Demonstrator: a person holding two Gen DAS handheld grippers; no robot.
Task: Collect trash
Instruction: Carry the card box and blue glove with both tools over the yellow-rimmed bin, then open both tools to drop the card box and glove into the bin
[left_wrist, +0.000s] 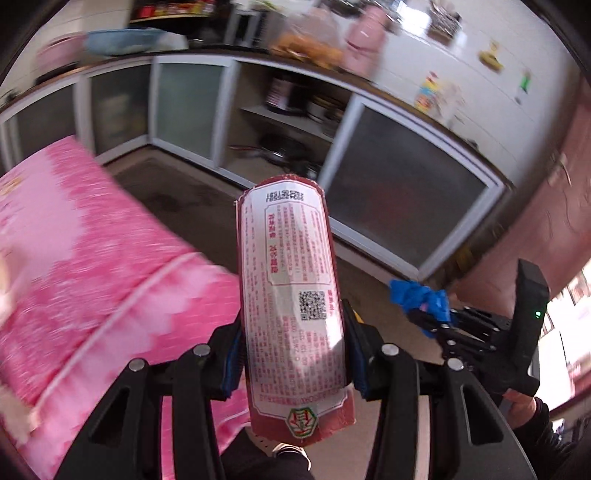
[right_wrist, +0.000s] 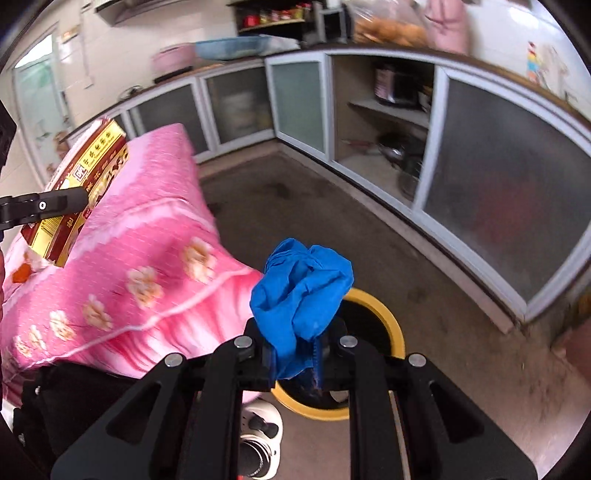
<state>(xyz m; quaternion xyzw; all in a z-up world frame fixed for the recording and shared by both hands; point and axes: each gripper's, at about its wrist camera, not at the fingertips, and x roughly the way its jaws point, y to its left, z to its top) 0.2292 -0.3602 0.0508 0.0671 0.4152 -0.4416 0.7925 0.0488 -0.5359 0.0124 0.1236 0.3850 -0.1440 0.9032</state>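
Note:
My left gripper is shut on a red and white carton box and holds it in the air over the floor beside the pink table. The box also shows in the right wrist view at the left, held by the left gripper's finger. My right gripper is shut on a crumpled blue glove and holds it above a yellow-rimmed bin on the floor. In the left wrist view the right gripper with the blue glove is at the right.
A table with a pink flowered cloth stands at the left, also seen in the left wrist view. Kitchen cabinets with frosted doors run along the back and right, one bay open with pots. A white shoe is below.

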